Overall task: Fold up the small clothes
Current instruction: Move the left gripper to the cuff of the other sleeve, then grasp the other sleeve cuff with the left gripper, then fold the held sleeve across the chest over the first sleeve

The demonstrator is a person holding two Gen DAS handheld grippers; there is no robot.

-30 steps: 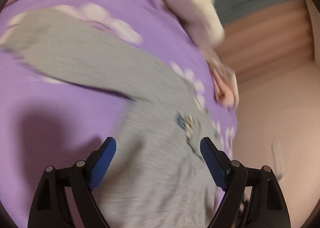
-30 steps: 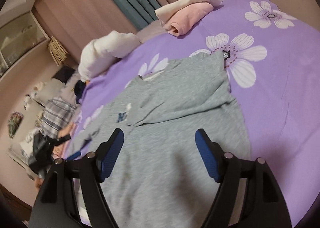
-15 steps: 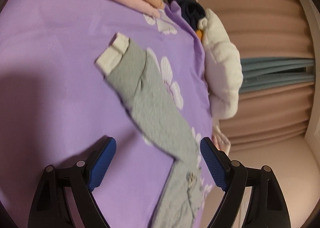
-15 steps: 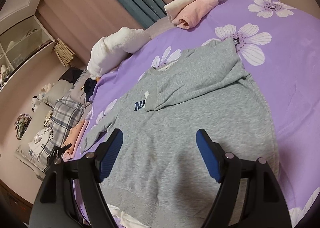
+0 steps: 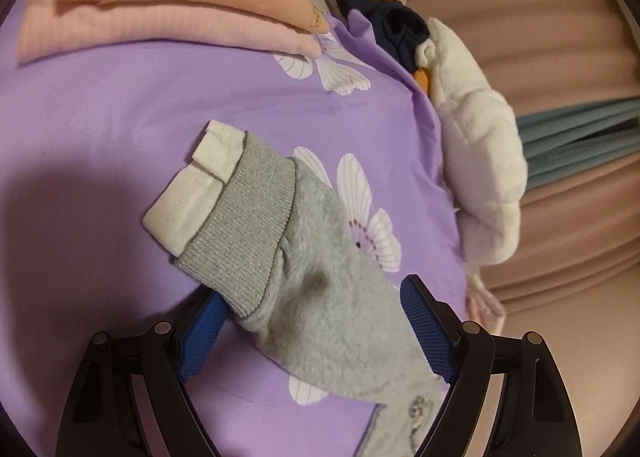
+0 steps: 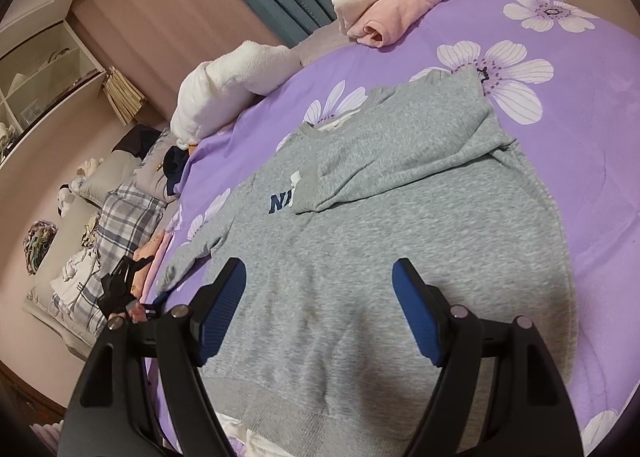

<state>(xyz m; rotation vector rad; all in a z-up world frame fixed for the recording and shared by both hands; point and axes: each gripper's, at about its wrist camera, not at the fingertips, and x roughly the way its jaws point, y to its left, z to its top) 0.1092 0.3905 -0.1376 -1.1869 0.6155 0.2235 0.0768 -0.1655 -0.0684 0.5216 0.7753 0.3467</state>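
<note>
A grey sweatshirt [image 6: 360, 257] with navy letters lies flat on the purple flowered bedsheet [image 6: 580, 177]. One sleeve is folded across its chest. My right gripper [image 6: 320, 269] hovers open above its lower half, nothing between the pads. The other sleeve [image 5: 328, 297] stretches out sideways and ends in a ribbed grey band with a white inner cuff [image 5: 192, 201]. My left gripper [image 5: 312, 293] is open, low over the sheet, with that sleeve lying between its jaws just behind the band. The band's edge hides the tip of the left pad [image 5: 200, 337]; the pads do not press on the cloth.
Folded pink and peach clothes [image 5: 160, 17] lie beyond the cuff, with a navy garment [image 5: 396, 29] and a white plush blanket [image 5: 480, 161] towards the curtains. A rolled pink and cream bundle [image 6: 392, 13] sits at the bed's far edge. Plaid pillows [image 6: 120, 217] lie beside the bed.
The left gripper swung from the sweatshirt's body out along the sleeve and sank close to its cuff end. The right gripper drew back a little, showing more sweatshirt. Both stayed open.
</note>
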